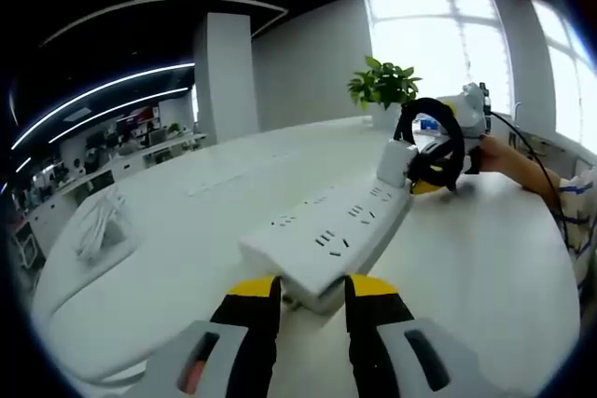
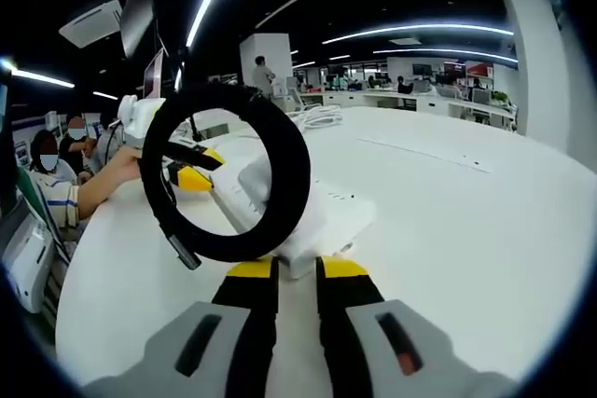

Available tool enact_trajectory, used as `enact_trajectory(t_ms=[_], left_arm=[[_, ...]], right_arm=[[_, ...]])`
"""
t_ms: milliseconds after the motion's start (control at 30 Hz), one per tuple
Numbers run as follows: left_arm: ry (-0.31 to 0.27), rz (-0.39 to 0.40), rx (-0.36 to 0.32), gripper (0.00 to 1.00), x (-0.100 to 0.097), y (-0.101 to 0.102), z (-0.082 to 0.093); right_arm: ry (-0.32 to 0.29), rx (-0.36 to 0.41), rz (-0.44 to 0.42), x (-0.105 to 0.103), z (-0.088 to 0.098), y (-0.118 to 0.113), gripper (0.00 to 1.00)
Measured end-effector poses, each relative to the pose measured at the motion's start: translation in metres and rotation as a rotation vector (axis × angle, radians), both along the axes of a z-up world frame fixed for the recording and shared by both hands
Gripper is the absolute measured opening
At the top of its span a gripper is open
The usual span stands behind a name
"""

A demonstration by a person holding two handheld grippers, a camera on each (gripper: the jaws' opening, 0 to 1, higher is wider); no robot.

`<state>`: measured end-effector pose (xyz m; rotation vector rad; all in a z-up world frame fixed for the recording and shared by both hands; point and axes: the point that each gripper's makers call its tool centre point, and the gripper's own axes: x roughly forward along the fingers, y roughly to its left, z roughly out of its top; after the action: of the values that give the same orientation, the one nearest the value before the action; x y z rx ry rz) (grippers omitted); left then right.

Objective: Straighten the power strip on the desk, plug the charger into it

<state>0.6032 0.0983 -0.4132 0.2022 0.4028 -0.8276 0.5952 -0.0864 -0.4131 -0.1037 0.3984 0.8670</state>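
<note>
My left gripper [image 1: 312, 291] has its two yellow-tipped jaws spread apart, grasping nothing; the near end of the one power strip [image 1: 331, 230] lies just ahead of the tips and about level with the gap between them, though I cannot tell whether either tip touches it. The strip runs away from me across the white bench [image 1: 485, 277] toward the far side, its socket face up with several rows of slots showing. At its far end I see one white charger [image 1: 396, 163] with a single black cable coiled in a loop [image 1: 438, 142] around it, and my other gripper comes in there from the right, held by a hand [image 1: 499, 154]. In the right gripper view, the right gripper [image 2: 297, 272] has its jaws nearly together with only a narrow slot between them, and they appear to be clamped on the charger [image 2: 303, 253] just ahead of the tips, though the contact itself is partly hidden. The black loop [image 2: 284, 151] stands up in front of them, with the power strip [image 2: 340, 212] lying beyond on the bench [image 2: 448, 230]. Farther off, one bundle of white cable [image 1: 98, 221] rests near the bench edge, and one green potted plant [image 1: 382, 86] stands by the window.
</note>
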Motion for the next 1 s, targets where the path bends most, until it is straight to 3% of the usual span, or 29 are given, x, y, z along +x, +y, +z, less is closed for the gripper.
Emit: enact_trajectory(t_ms=[533,1000], left_arm=[[0.018,0.032,-0.079,0.26,0.008,0.000,-0.002],[-0.004,0.043,-0.071,0.22,0.016,0.003,-0.003]], right_arm=[[-0.002,0.047,-0.065,0.011,0.000,-0.001,0.13],[-0.057,0.013,-0.091,0.015,0.002,-0.001,0.13]])
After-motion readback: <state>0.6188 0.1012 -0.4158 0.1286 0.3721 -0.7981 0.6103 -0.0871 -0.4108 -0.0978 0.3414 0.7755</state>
